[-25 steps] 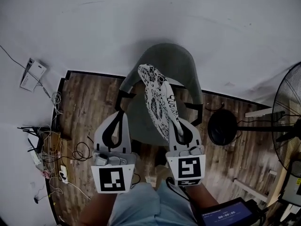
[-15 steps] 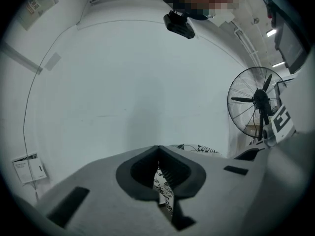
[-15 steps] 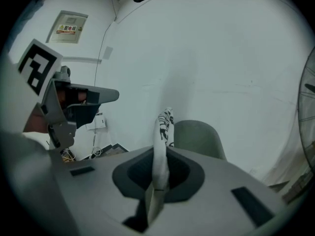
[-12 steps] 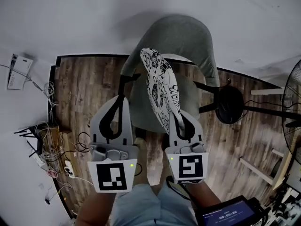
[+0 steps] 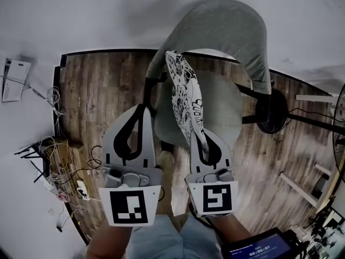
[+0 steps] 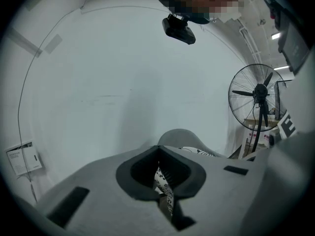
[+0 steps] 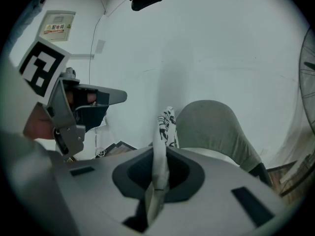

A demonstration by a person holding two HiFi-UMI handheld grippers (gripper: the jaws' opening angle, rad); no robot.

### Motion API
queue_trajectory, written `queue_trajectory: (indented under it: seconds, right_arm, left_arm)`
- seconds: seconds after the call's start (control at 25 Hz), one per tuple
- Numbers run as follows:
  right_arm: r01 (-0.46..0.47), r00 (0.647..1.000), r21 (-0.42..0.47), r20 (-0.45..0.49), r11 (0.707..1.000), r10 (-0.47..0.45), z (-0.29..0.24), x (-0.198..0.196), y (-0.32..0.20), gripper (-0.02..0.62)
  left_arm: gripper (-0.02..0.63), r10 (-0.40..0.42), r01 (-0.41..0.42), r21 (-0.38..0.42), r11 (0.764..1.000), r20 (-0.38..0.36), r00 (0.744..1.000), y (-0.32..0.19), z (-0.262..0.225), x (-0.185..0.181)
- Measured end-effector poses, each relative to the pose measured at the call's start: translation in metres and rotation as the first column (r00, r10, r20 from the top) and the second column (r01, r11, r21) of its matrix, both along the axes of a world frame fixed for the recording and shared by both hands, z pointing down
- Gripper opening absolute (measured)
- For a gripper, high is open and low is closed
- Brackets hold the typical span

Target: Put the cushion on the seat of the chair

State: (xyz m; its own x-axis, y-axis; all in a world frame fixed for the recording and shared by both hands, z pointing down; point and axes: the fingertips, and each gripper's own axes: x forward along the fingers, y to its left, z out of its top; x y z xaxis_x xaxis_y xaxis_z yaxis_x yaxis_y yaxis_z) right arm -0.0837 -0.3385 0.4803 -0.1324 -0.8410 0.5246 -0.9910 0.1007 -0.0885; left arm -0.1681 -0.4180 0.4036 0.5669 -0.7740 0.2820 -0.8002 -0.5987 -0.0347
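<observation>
The right gripper (image 5: 203, 139) has its jaws pressed narrow on the near edge of the black-and-white patterned cushion (image 5: 183, 90). In the right gripper view the thin edge of the cushion (image 7: 167, 124) goes straight between the two pads of this gripper (image 7: 159, 156) and rises up at 12 o'clock. The cushion is turned on its edge, not flat. In the head view it runs from the gripper toward 11 o'clock, over the left part of the grey seat (image 5: 223, 109), and its far end is near the left side of the backrest (image 5: 229, 23) of the chair. I cannot tell if it touches the seat.

The left gripper (image 5: 141, 110) is at 9 o'clock of the right one, beside the cushion but apart from it. Its jaws are drawn together and they hold nothing. In the left gripper view the pattern of the cushion (image 6: 166, 196) only shows behind this gripper (image 6: 158, 151), through the slit.

The chair stands on a wooden floor (image 5: 99, 90) against a white wall. A dark round fan base (image 5: 269, 112) is at 3 o'clock of the seat, and a heap of cables (image 5: 59, 166) is at 9 o'clock of the left gripper.
</observation>
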Motion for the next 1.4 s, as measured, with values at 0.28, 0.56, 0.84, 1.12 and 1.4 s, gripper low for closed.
queue_trajectory:
  seconds: [0.28,0.56,0.84,1.12,1.4]
  right_arm:
    - [-0.023,0.999,0.011,0.037,1.000,0.022,-0.005,-0.006,-0.011,0.020]
    - [-0.014,0.998,0.052,0.068,0.999,0.010,-0.040,-0.029,-0.021,0.020]
    - [-0.014,0.988,0.082,0.157,0.997,0.001,-0.038,-0.045,-0.021,0.020]
    - [-0.091,0.982,-0.032,0.164,0.995,0.095,0.040,0.005,-0.004,0.021]
    - [-0.136,0.981,-0.079,0.126,0.988,0.145,0.079,0.033,-0.002,0.025]
  left_arm:
    - [0.009,0.013,-0.013,-0.001,1.000,-0.005,1.000,-0.015,0.005,-0.001]
    - [0.009,0.014,-0.014,0.025,1.000,-0.026,1.000,-0.025,-0.019,-0.013]
    - [0.009,0.022,-0.021,0.030,0.999,-0.028,0.999,-0.030,-0.024,-0.020]
    - [0.009,0.079,-0.079,-0.021,0.997,-0.011,0.997,-0.020,0.004,0.003]
    - [0.009,0.131,-0.131,-0.027,0.991,-0.013,0.991,-0.008,0.019,0.025]
